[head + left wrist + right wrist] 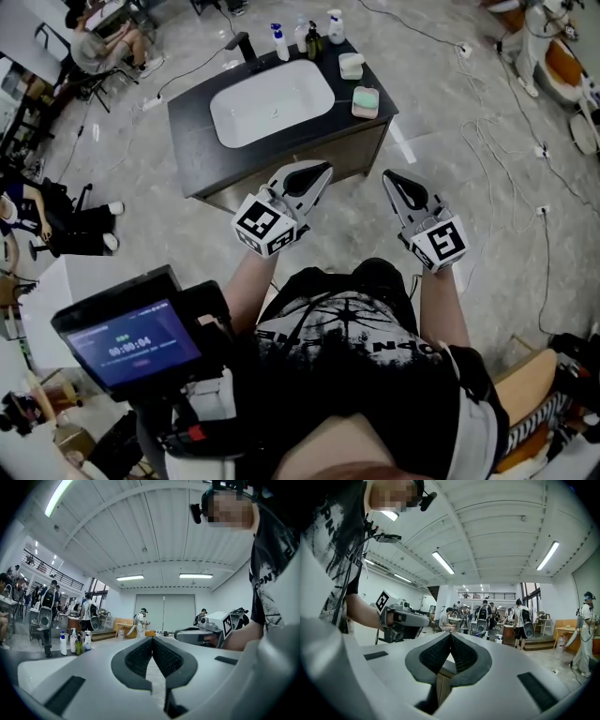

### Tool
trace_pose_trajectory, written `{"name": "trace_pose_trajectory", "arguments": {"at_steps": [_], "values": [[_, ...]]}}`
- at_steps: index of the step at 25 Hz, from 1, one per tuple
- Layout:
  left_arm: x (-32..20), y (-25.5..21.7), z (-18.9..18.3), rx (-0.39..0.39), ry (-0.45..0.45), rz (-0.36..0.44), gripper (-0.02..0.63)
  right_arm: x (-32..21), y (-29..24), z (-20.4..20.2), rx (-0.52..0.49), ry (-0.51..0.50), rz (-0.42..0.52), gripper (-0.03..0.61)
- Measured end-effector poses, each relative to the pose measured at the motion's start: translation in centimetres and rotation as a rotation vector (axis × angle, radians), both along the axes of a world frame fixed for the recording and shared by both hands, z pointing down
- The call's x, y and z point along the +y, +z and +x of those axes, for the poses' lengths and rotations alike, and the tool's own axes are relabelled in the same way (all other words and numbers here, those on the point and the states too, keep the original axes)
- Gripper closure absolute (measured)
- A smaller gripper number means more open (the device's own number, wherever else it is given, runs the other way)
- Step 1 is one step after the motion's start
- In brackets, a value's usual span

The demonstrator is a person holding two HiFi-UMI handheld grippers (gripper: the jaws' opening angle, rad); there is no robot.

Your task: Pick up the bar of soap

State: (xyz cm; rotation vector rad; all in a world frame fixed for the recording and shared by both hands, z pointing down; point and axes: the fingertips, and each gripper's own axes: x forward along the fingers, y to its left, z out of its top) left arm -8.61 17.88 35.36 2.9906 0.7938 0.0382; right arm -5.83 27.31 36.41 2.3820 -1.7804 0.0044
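A pale green bar of soap (365, 98) lies in a dish at the right end of the dark vanity top (192, 131), beside the white basin (271, 101). A second whitish soap dish (351, 65) sits just behind it. My left gripper (322, 170) is shut and empty, hanging in the air in front of the vanity's front edge. My right gripper (388, 175) is shut and empty too, level with the left one and nearer the soap's end. Both jaw pairs meet with nothing between them in the left gripper view (152, 639) and the right gripper view (450, 634).
Several pump and spray bottles (305, 36) and a black tap (246, 45) stand along the vanity's back edge. Cables (506, 159) trail over the floor to the right. People sit at the far left (66, 230). A monitor rig (131, 342) is by my left side.
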Motion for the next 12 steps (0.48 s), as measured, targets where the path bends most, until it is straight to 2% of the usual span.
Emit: {"name": "trace_pose_trajectory", "arguments": {"at_steps": [12], "values": [[0.87, -0.13, 0.22, -0.006, 0.018, -0.01, 0.603, 0.91, -0.58, 0.26, 0.003, 0.013, -0.011, 0.565]]}}
